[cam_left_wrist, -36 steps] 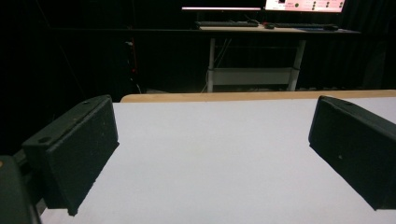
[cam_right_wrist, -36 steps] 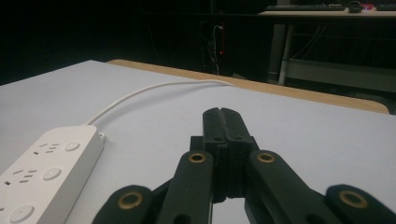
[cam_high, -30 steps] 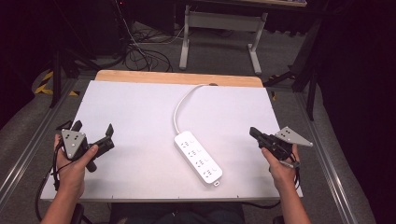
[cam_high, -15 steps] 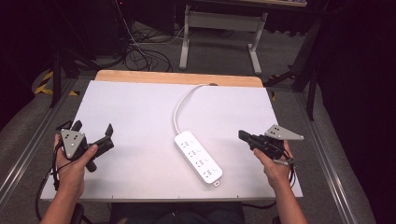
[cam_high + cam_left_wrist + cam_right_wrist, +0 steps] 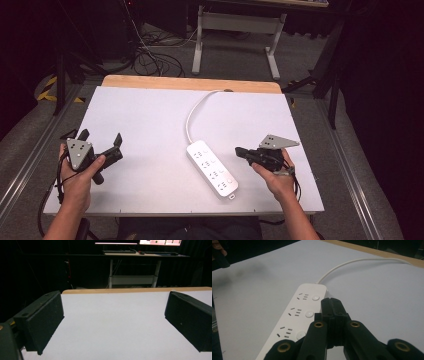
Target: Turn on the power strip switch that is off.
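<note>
White plastic, that's what sits just ahead of my right claw (image 5: 241,151): the power strip (image 5: 212,167) lies flat on the tabletop (image 5: 150,120), angled, with its cord (image 5: 196,111) curving away toward the far wooden edge. In the right gripper view my jaws are pressed together with nothing between them, tips pointing at the strip's row of round buttons (image 5: 309,314) and hovering close beside them; I cannot tell whether they touch the casing. My left claw (image 5: 100,145) is well apart from the strip, off to its far side, jaws spread wide over bare tabletop and holding nothing.

My guess is I'm lining up to press one of the switches with the closed tips. The risk from here is aim: the buttons sit close to the socket slots, so a slightly off approach could land on the casing or nudge the wrong switch. The strip is light and unanchored, and my left claw isn't bracing it, so a sideways push could simply slide or swivel it instead of clicking the button.
</note>
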Motion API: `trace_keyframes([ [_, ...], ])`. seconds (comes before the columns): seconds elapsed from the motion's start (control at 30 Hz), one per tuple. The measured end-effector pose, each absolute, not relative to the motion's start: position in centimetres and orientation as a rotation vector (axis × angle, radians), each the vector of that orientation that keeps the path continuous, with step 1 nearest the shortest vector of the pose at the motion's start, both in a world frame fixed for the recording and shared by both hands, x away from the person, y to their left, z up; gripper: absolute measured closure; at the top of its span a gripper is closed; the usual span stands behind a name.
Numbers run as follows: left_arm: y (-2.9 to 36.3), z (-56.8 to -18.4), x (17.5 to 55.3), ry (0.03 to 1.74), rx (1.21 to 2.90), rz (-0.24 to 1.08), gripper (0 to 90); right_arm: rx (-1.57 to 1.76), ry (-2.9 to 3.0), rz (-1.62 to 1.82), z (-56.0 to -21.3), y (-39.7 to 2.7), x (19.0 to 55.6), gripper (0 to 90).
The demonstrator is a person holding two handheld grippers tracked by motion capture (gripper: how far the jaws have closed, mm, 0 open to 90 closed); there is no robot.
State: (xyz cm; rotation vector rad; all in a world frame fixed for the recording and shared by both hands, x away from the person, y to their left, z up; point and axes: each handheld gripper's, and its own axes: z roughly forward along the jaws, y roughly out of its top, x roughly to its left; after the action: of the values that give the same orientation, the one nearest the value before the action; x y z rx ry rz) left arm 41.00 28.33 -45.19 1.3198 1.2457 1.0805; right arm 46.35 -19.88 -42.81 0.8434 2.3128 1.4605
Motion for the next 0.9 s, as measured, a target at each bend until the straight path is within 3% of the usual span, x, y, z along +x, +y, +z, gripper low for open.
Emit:
trace_keyframes([
  [0.9,28.3,-45.3,41.0,1.252,1.336,1.067,2.9,0.741,2.61,1.216,-45.7,-15.4,46.7,90.0],
])
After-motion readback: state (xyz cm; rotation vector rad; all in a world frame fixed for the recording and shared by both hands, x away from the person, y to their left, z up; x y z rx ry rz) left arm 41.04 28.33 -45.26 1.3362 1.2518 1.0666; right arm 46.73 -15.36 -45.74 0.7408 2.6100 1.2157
